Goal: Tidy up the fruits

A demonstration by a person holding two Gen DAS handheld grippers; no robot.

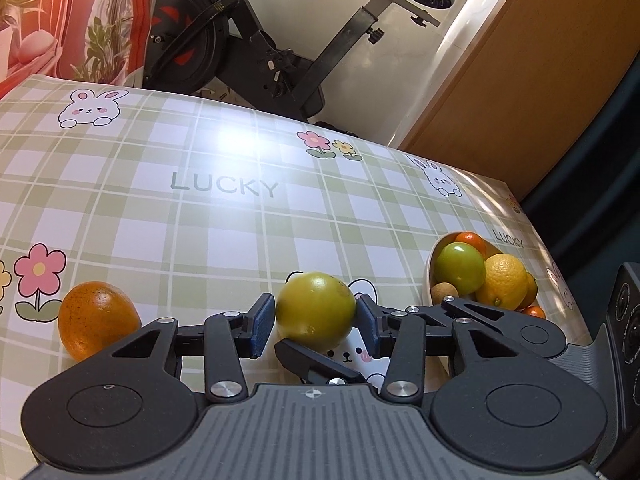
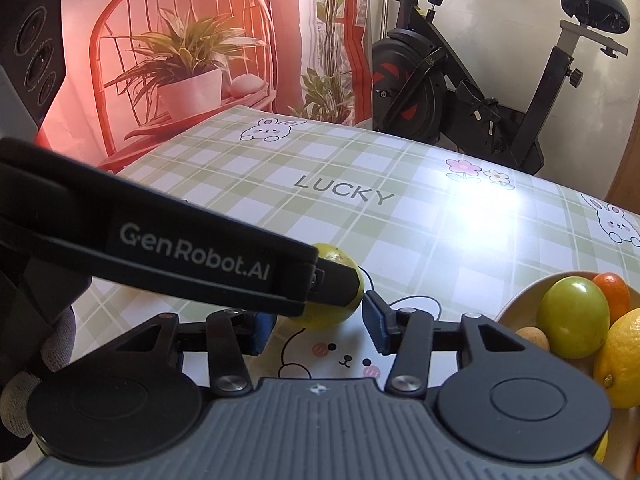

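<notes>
A yellow-green citrus fruit (image 1: 315,310) sits between the blue pads of my left gripper (image 1: 316,320), whose jaws touch both its sides. It rests on or just above the checked tablecloth (image 1: 224,216). An orange fruit (image 1: 97,319) lies on the cloth to the left. A white bowl (image 1: 430,276) at the right holds a green fruit (image 1: 460,268), a lemon (image 1: 506,281), mandarins and a small brown fruit. In the right wrist view, my right gripper (image 2: 318,326) is open and empty just behind the same fruit (image 2: 332,312), which the left gripper's finger (image 2: 192,260) partly hides. The bowl (image 2: 516,300) is at the right.
An exercise bike (image 1: 256,40) stands beyond the table's far edge. A wooden cabinet (image 1: 520,72) is at the far right. A backdrop with a chair and potted plant (image 2: 188,60) hangs behind the table's left side.
</notes>
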